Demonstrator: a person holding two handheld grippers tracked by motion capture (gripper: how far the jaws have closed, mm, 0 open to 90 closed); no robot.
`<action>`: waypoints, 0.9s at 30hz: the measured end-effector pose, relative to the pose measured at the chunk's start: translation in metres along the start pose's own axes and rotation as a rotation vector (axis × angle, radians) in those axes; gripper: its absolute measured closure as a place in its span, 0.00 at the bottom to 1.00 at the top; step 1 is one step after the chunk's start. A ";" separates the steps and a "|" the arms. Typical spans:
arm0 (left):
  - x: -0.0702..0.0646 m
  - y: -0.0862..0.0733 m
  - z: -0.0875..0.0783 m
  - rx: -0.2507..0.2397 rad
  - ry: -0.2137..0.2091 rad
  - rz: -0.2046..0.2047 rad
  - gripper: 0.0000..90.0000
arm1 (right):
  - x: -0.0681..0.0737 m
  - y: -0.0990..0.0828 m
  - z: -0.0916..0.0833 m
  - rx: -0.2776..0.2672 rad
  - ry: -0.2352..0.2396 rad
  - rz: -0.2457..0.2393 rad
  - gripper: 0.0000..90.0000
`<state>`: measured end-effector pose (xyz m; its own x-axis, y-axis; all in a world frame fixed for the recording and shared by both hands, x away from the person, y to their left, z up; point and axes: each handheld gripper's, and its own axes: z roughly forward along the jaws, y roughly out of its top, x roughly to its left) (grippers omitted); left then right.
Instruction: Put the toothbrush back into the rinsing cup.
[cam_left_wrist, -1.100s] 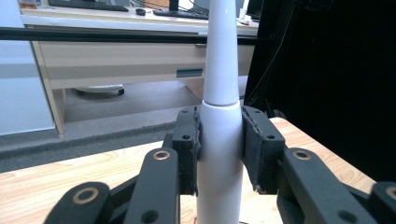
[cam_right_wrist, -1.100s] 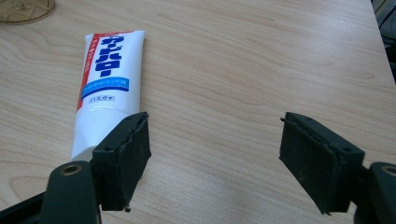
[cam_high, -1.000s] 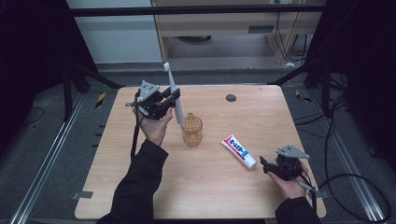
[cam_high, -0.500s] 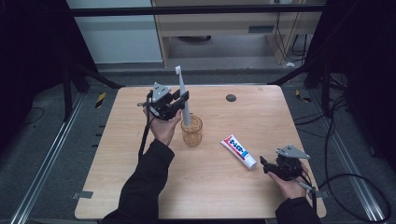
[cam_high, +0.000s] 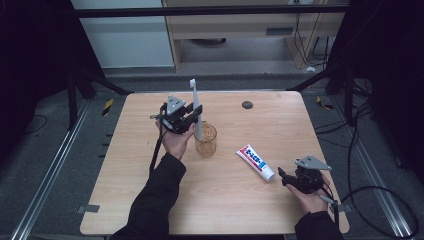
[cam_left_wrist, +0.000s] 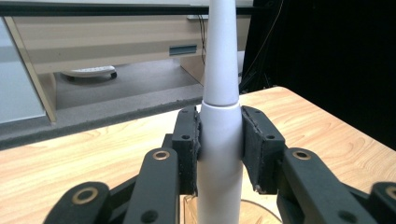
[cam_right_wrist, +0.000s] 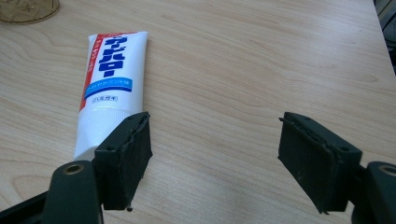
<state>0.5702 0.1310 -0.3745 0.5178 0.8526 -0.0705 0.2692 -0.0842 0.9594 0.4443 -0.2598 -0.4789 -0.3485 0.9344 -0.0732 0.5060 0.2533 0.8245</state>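
Observation:
My left gripper (cam_high: 192, 122) is shut on a white electric toothbrush (cam_high: 195, 106) and holds it upright, its narrow neck pointing up. In the left gripper view both pads clamp the toothbrush (cam_left_wrist: 219, 140) at its body. Its lower end dips into the mouth of an amber glass cup (cam_high: 206, 141), whose rim (cam_left_wrist: 261, 206) shows below the jaws. A white toothpaste tube (cam_high: 256, 162) with red and blue print lies flat to the right of the cup. My right gripper (cam_high: 282, 177) rests low near the table's right front, open, with the tube's cap end (cam_right_wrist: 105, 79) beside its left jaw, untouched.
A small dark round disc (cam_high: 247, 105) lies near the far edge of the wooden table (cam_high: 125, 200). The cup's base (cam_right_wrist: 25, 11) shows at the top left of the right gripper view. Beyond the table stand a light wooden desk and dark floor with cables.
The left gripper has carried the toothbrush right and down, from left of the cup to upright with its lower end in the cup. The right gripper has stayed put.

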 end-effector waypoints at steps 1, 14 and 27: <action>0.000 -0.002 0.000 0.001 0.001 0.000 0.75 | 0.000 0.000 0.000 -0.001 0.000 0.001 0.28; -0.001 -0.026 0.002 0.039 -0.024 0.030 0.75 | 0.000 0.000 0.000 -0.001 -0.001 -0.001 0.29; -0.003 -0.044 0.004 0.073 -0.043 0.045 0.75 | 0.000 0.000 0.000 -0.001 -0.003 -0.006 0.29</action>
<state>0.5600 0.1302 -0.4176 0.5650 0.8241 -0.0409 0.3026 -0.1608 0.9394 0.4441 -0.2596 -0.4788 -0.3493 0.9336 -0.0802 0.5026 0.2590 0.8248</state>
